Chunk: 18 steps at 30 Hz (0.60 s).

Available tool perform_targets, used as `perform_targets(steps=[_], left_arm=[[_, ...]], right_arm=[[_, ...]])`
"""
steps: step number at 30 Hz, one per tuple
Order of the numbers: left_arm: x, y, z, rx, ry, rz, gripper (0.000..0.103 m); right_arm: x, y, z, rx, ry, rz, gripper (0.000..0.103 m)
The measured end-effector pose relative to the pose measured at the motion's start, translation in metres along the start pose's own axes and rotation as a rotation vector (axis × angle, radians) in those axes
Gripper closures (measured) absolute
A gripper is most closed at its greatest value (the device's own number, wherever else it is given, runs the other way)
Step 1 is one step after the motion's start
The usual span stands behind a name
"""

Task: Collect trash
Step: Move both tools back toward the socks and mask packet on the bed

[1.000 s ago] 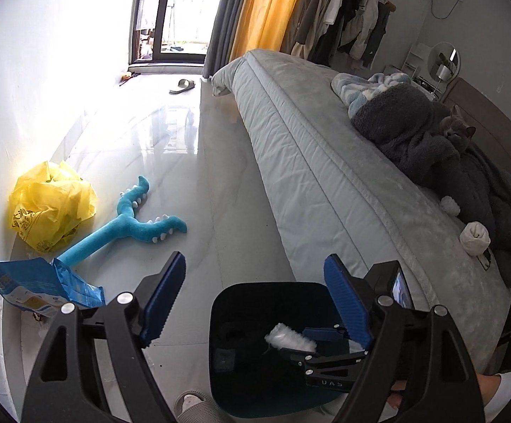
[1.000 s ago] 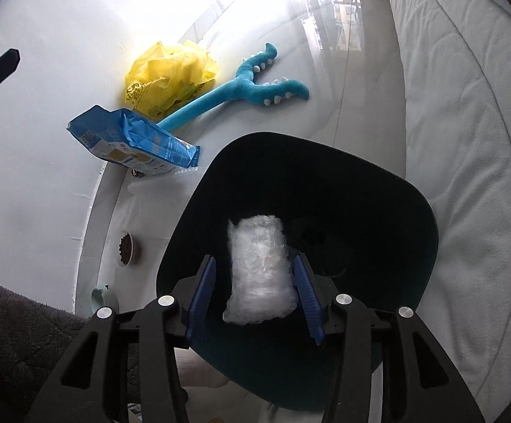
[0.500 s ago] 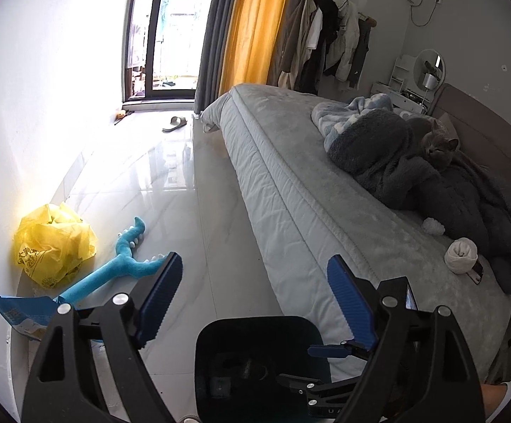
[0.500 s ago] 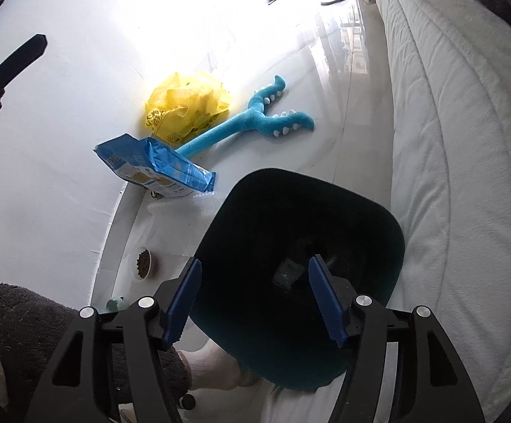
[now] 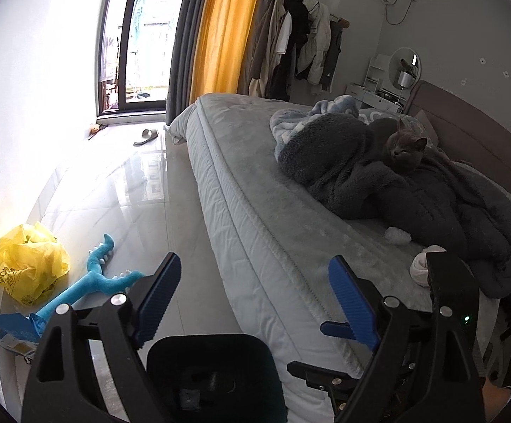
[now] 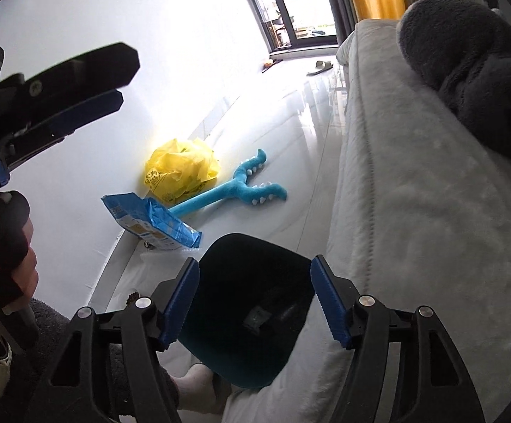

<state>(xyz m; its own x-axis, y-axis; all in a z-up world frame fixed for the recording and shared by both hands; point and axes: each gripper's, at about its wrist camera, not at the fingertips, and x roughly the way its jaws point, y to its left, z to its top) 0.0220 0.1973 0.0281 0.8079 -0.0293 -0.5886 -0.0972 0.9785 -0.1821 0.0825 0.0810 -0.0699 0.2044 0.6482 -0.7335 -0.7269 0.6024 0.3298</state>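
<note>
Left gripper (image 5: 251, 303): angled down over floor and bed edge, jaws spread wide, nothing between the blue pads.
Right gripper (image 6: 255, 303): tilted steeply down above the bin, jaws have just been opening, now parted with nothing between them.
Hand (image 6: 5, 246): wraps the left gripper's handle, seen at the left edge of the right wrist view.
Bin (image 6: 248, 317): dark, on the floor beside the bed (image 6: 414, 229), below and between the right gripper's pads; something small lies at its bottom, too dim to identify.
Loose trash: yellow bag (image 6: 181, 172) against the wall, blue packet (image 6: 153, 222) just beside it, both well apart from either gripper.
White wads (image 5: 398, 236): 2 on the bed near the dark blanket (image 5: 414, 197).
Writing: print on yellow bag and blue packet, not legible.
</note>
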Motion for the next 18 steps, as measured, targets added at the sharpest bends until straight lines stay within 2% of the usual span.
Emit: perform_targets(steps=[11, 18], left_arm=[[0.020, -0.058, 0.004, 0.054, 0.010, -0.085, 0.011], [0.035, -0.083, -0.001, 0.069, 0.033, -0.105, 0.010]], right_arm=[[-0.048, -0.046, -0.008, 0.014, -0.070, -0.099, 0.034], [-0.074, -0.070, -0.018, 0.034, -0.102, -0.160, 0.032]])
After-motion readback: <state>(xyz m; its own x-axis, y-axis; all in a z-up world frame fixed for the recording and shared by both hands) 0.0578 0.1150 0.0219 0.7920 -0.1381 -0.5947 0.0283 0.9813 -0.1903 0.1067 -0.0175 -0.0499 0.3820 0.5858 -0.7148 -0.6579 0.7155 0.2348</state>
